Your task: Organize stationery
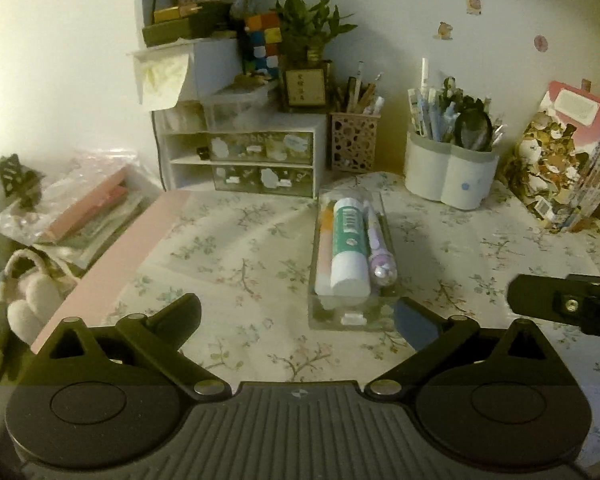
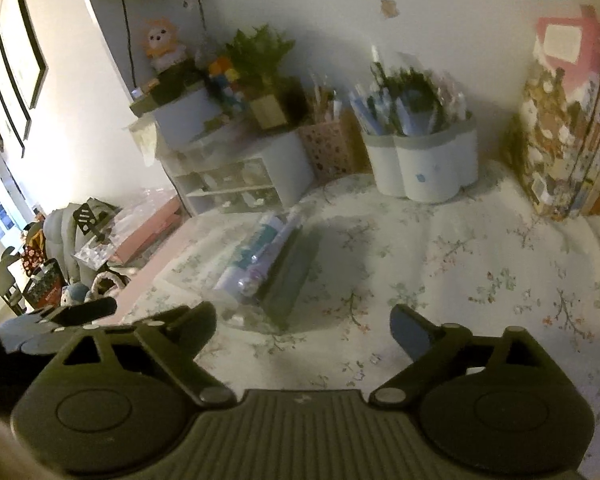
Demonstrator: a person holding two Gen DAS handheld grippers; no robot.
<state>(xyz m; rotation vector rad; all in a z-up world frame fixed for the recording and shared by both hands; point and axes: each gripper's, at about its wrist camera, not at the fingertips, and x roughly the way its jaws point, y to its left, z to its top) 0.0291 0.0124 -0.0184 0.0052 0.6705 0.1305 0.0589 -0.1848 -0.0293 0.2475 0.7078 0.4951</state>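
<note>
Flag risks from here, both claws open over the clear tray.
1. The clear tray lies just ahead of the open left claw; its right finger is close to the tray's near corner, so a forward move could shove it.
2. The glue stick and purple pen lie loose in the tray; a tilt could roll them out.
3. The tablecloth is wrinkled; a dragged tray may snag.

clear tray (image 1: 350,316) mid-table | glue stick (image 1: 350,248) inside | pen cups (image 1: 448,176) behind, likely right
</note>
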